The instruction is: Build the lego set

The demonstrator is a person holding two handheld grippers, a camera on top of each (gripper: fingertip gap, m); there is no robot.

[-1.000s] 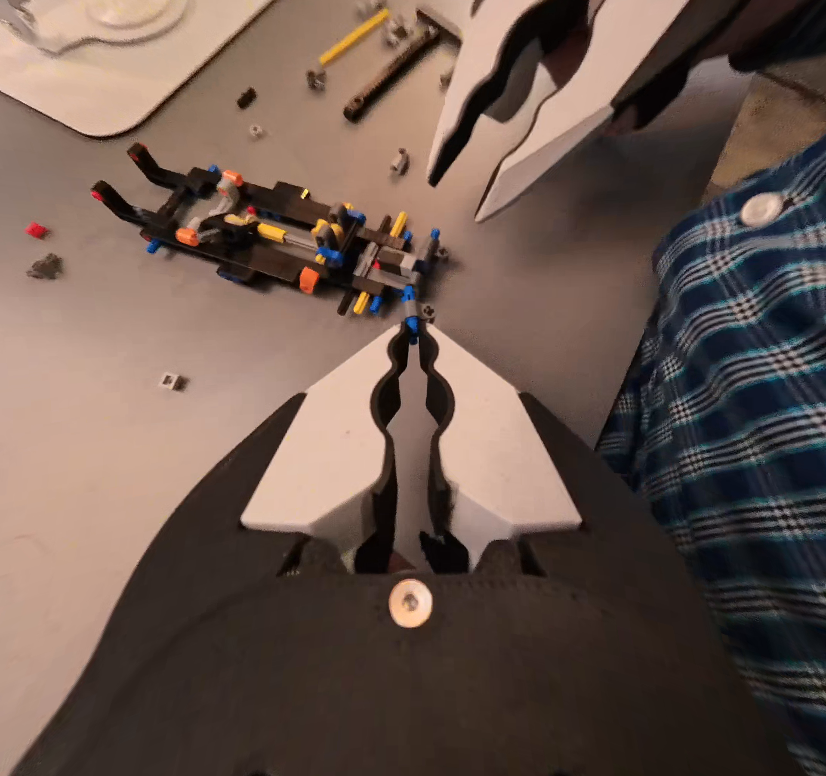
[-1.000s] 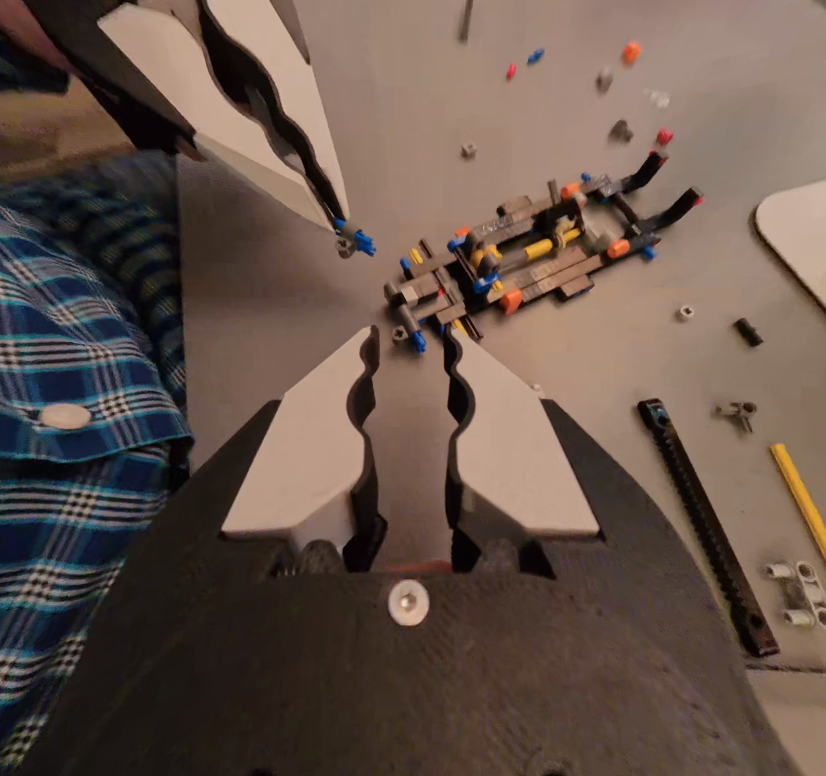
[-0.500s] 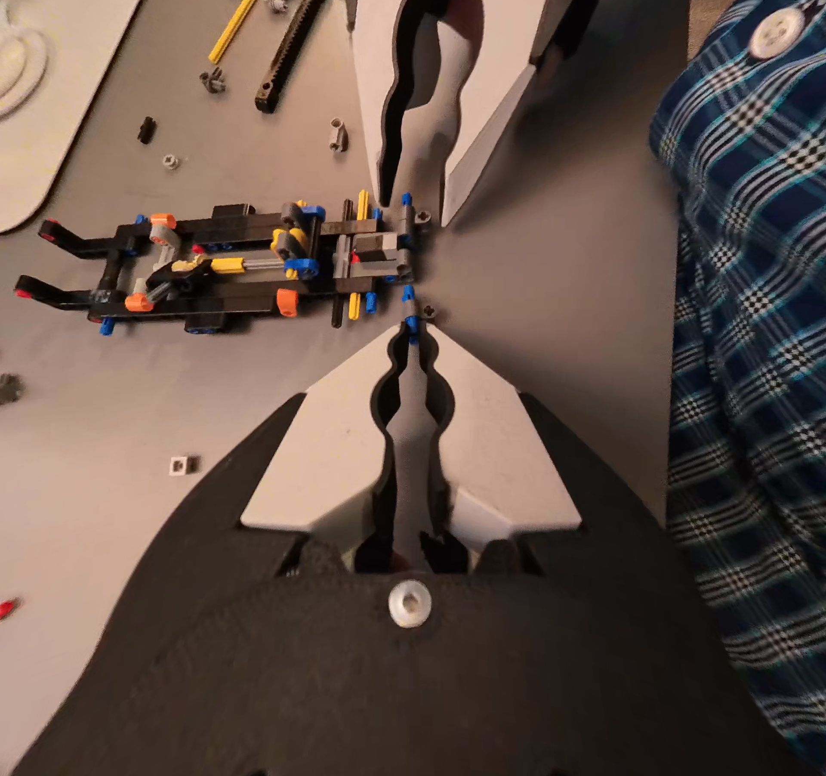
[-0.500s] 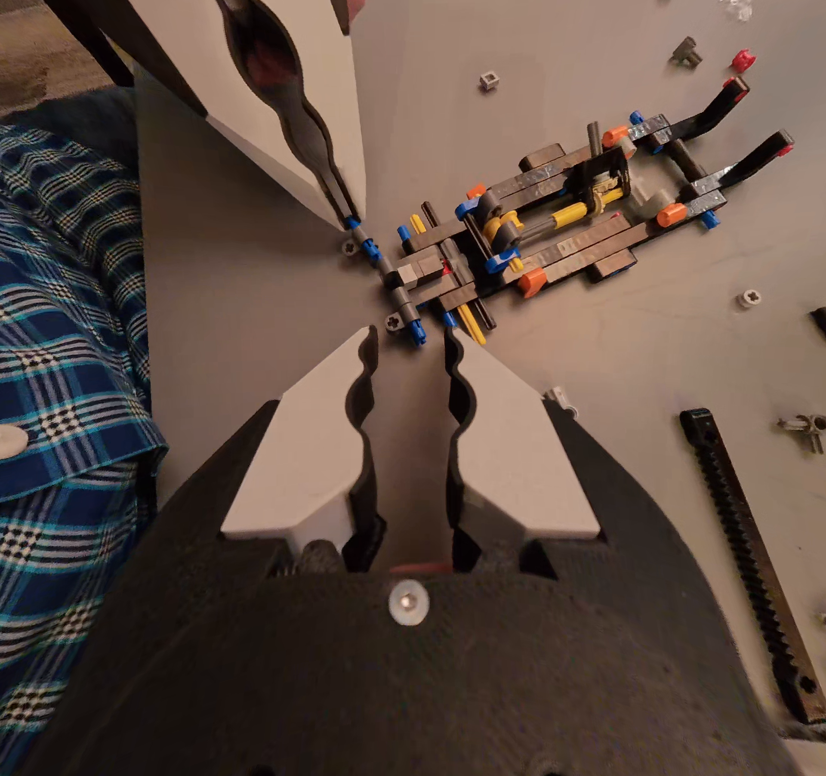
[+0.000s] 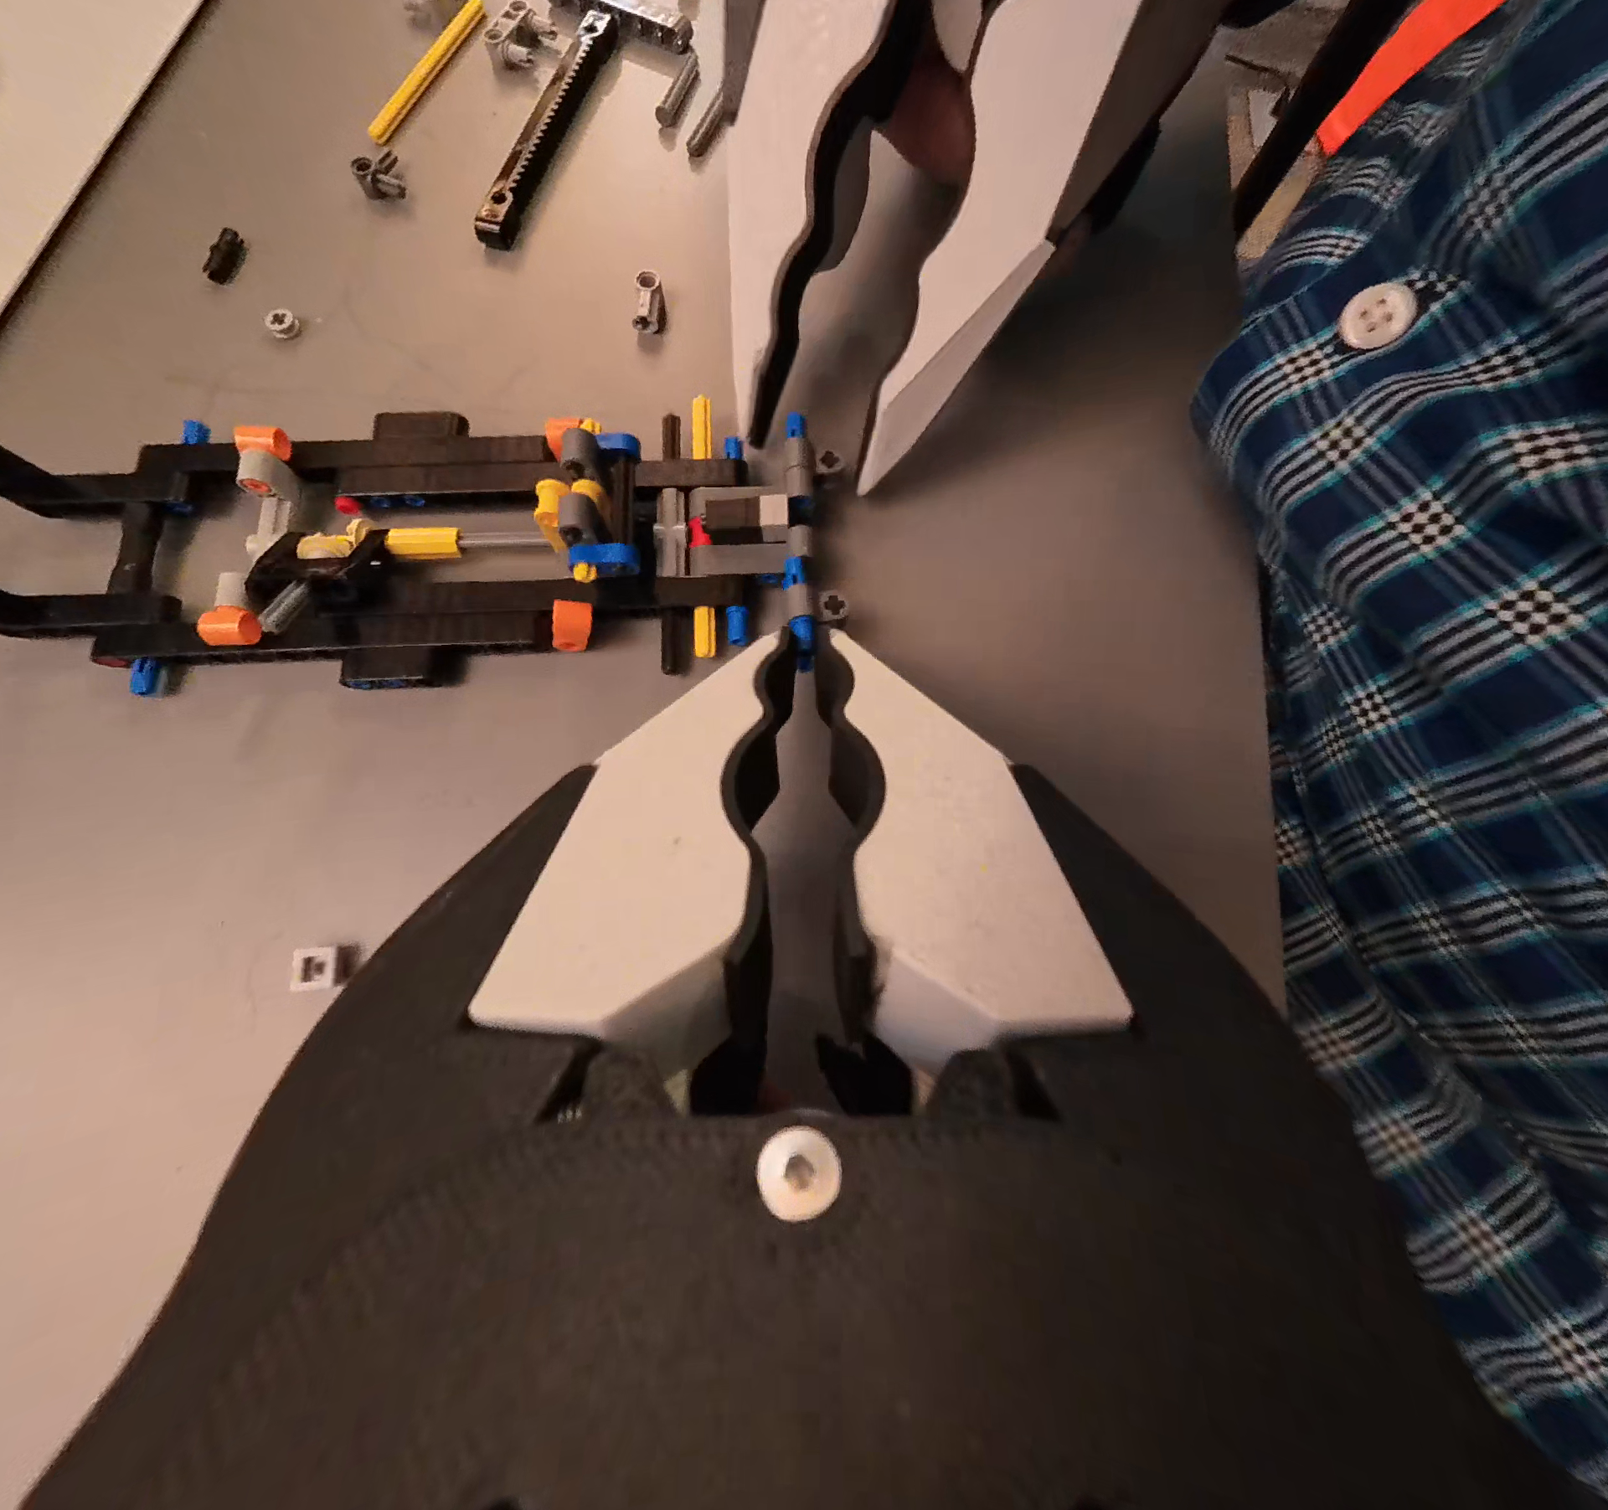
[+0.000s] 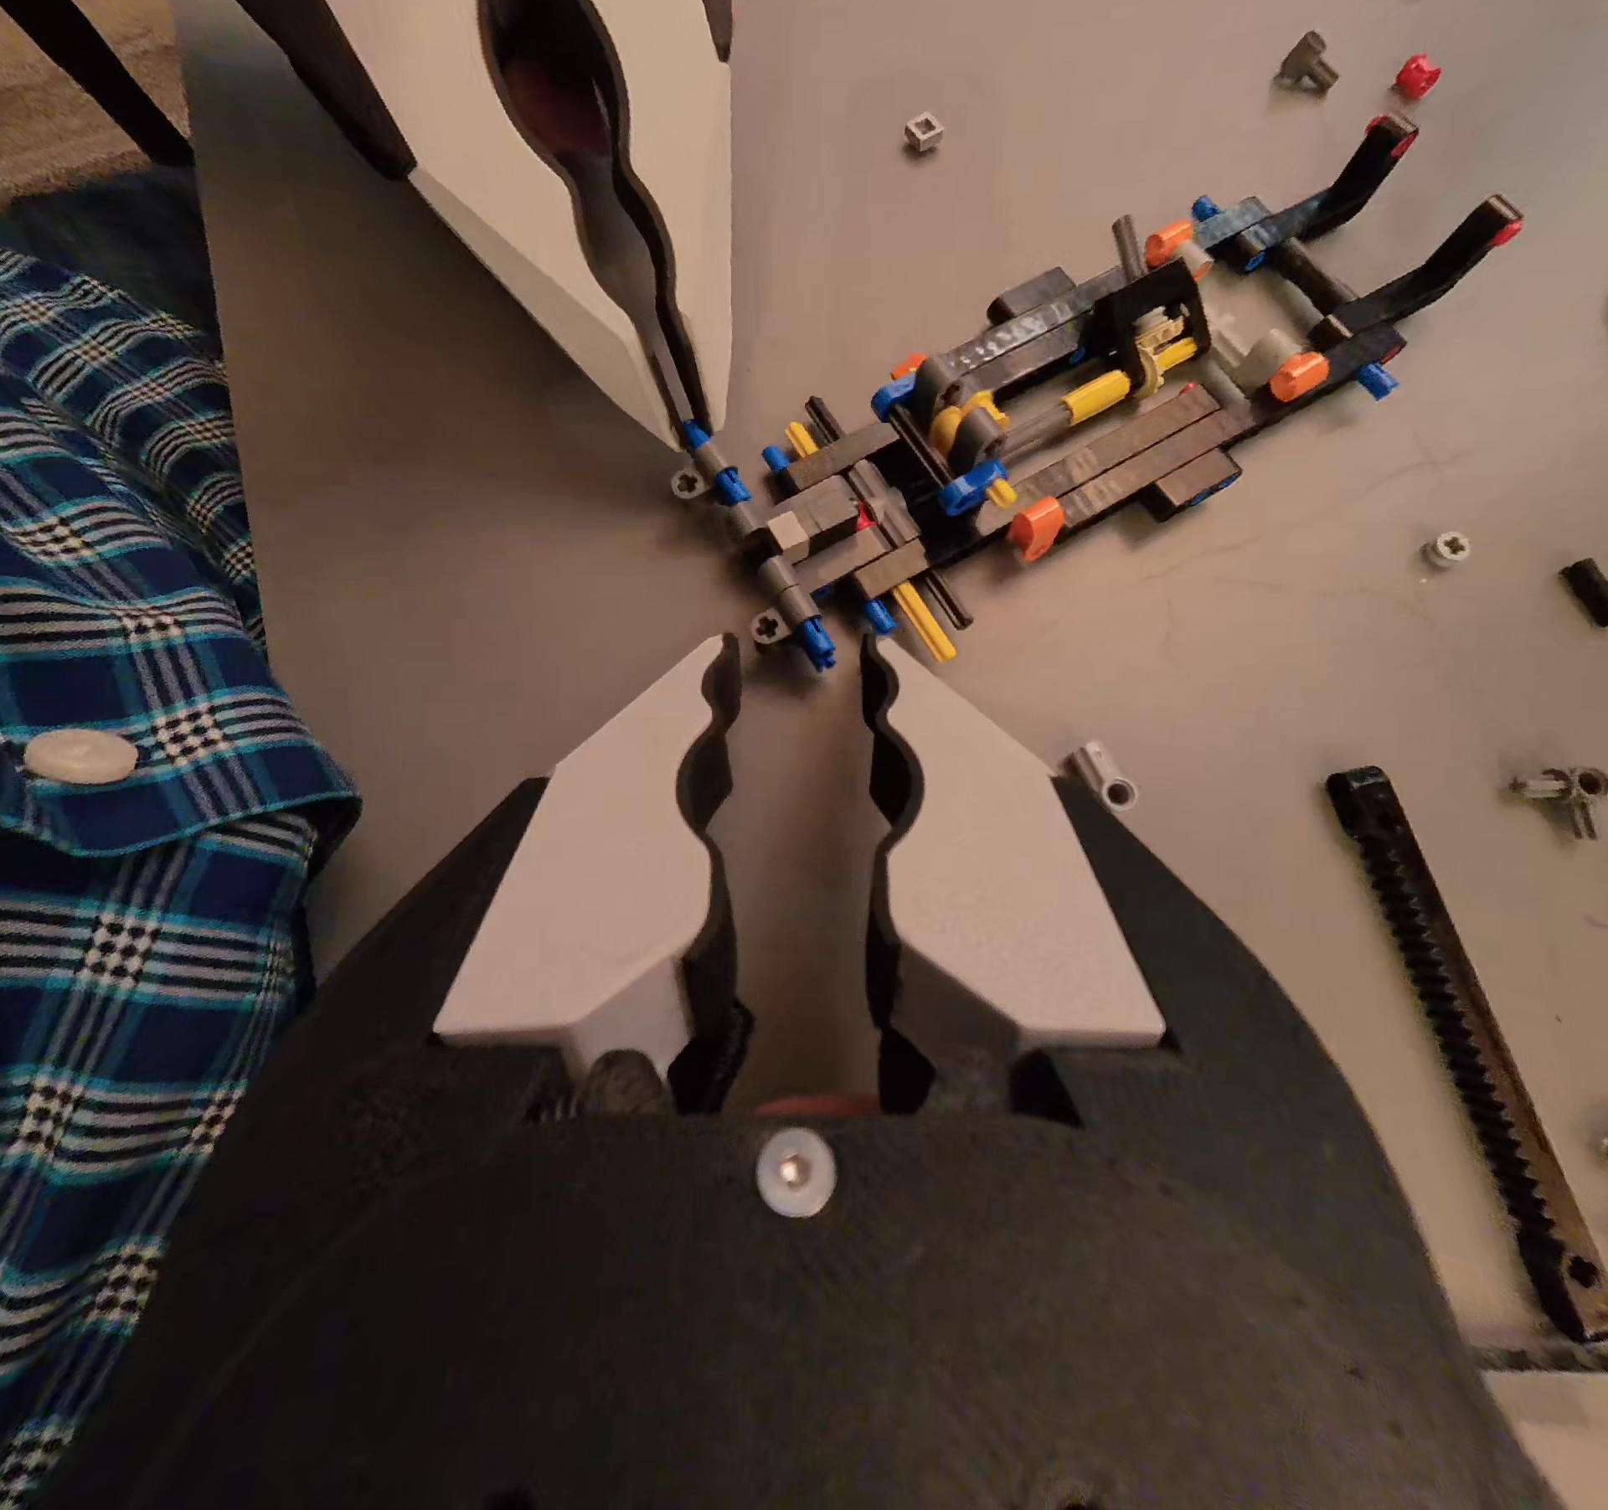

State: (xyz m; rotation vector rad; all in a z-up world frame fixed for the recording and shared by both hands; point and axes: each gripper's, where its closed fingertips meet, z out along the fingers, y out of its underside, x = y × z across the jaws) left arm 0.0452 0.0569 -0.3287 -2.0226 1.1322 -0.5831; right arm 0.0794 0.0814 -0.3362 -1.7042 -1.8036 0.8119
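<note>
A black Lego chassis (image 5: 435, 546) with orange, yellow and blue parts lies flat on the grey table (image 5: 261, 816); it also shows in the right wrist view (image 6: 1088, 441). My left gripper (image 5: 805, 655) is shut on a small grey connector with blue pins (image 5: 799, 611) and holds it against the chassis's near end. In the right wrist view this left gripper (image 6: 696, 424) comes in from the top. My right gripper (image 6: 796, 646) is open, its tips either side of the matching connector's blue pin (image 6: 818, 642) at the opposite corner. It also shows in the left wrist view (image 5: 814, 463).
A black gear rack (image 5: 544, 137) (image 6: 1462, 1033), a yellow axle (image 5: 426, 72) and several small loose parts lie around the chassis. A white mat (image 5: 78, 59) is at the far left. A person's plaid shirt (image 5: 1436, 685) is close beside both grippers. The left gripper's tips are roughly 5 cm from the right gripper's.
My left gripper carried the connector up to the chassis end, where it now touches. My right gripper moved in to the other corner of that end and stayed open.
</note>
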